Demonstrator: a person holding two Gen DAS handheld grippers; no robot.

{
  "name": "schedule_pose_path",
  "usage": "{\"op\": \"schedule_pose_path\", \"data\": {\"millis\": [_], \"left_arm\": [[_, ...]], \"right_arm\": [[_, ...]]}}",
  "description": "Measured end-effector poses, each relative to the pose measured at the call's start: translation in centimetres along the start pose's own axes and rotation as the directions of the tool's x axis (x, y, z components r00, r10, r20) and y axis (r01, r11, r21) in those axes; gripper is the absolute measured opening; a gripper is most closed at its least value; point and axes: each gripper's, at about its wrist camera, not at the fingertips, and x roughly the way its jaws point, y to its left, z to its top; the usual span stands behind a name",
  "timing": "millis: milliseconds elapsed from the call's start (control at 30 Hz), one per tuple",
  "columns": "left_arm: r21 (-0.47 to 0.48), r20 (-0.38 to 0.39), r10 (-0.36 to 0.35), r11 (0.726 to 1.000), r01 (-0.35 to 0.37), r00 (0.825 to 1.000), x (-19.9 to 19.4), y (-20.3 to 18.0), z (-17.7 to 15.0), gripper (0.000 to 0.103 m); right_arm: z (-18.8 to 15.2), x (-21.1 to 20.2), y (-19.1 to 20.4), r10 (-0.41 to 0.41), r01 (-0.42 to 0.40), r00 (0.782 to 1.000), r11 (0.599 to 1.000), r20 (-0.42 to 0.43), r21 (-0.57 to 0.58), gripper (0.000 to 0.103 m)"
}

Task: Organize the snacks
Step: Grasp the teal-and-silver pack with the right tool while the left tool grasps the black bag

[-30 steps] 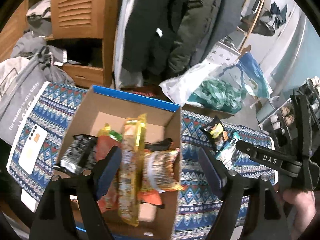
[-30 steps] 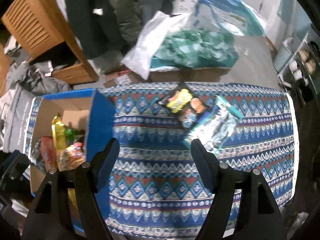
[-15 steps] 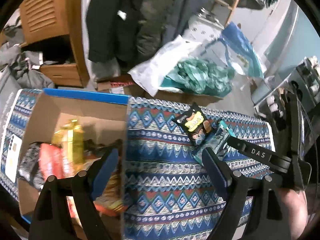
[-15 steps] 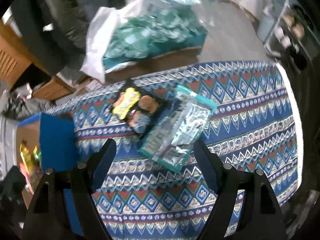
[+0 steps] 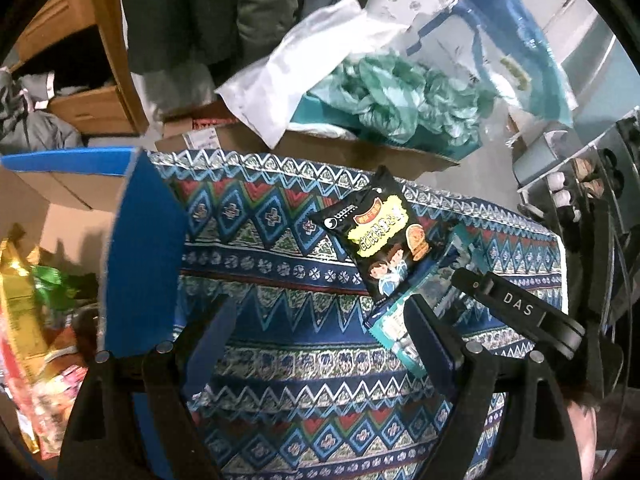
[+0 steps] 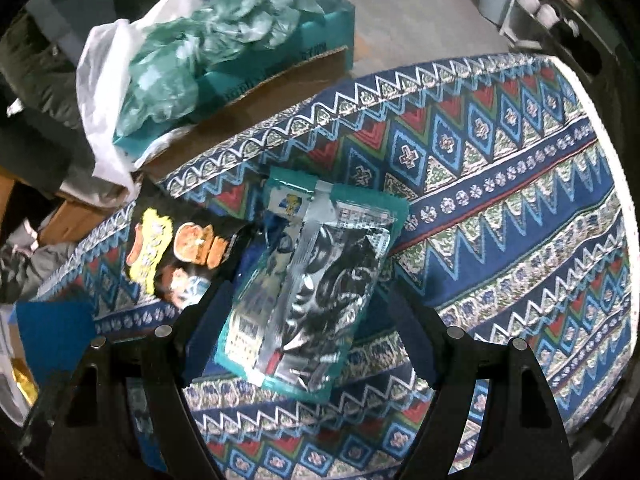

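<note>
Hovering over a patterned cloth [image 6: 500, 200], right gripper [image 6: 304, 320] jaws spread either side of a teal packet [image 6: 304, 280], black packet [image 5: 380, 236] just left, left gripper [image 5: 316, 332] spread, holding nothing, box [image 5: 140, 240] of snacks far left.

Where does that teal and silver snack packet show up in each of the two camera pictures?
Left wrist view: the teal and silver snack packet lies right of centre, mostly hidden behind the left tool's right finger and the right tool.
Right wrist view: it fills the centre, between the open fingers.
Shared landmark: the black cookie packet overlapping it.
</note>
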Motion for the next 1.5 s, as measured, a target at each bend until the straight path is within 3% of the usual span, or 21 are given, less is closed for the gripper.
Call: {"op": "schedule_pose_path", "data": {"millis": [233, 467, 667, 833, 967, 1500], "left_arm": [[-0.037, -0.035, 0.008, 0.999, -0.009, 0.999, 2.8, 0.0, 0.8, 0.087], [-0.053, -0.051, 0.009, 0.999, -0.012, 0.999, 3.9, -0.1, 0.9, 0.087], [-0.097, -0.065, -0.011, 0.995, 0.005, 0.998, 4.8, -0.4, 1.7, 0.087], [-0.151, -0.083, -0.043, 0.988, 0.030, 0.996, 6.0, -1.1, 2.1, 0.087], [-0.206, -0.090, -0.071, 0.977, 0.051, 0.993, 6.6, -1.5, 2.3, 0.087], [-0.298, -0.105, -0.091, 0.953, 0.055, 0.990, 9.8, -5.3, 3.7, 0.087]], "right_arm": [[0.7, 2.2, 0.7, -0.015, 0.015, 1.000, 1.000, -0.007, 0.004, 0.079], [0.3, 4.4, 1.1, -0.080, 0.080, 0.997, 0.995, -0.004, -0.053, 0.079], [-0.3, 4.5, -0.5, -0.108, 0.107, 0.994, 0.990, -0.008, -0.096, 0.079], [-0.2, 3.8, -1.2, -0.151, 0.152, 0.988, 0.973, 0.018, -0.171, 0.070], [-0.1, 3.2, -2.5, -0.178, 0.182, 0.983, 0.963, 0.038, -0.199, 0.069], [0.2, 2.7, -7.4, -0.056, 0.056, 0.998, 0.993, 0.005, -0.099, 0.072]]}}
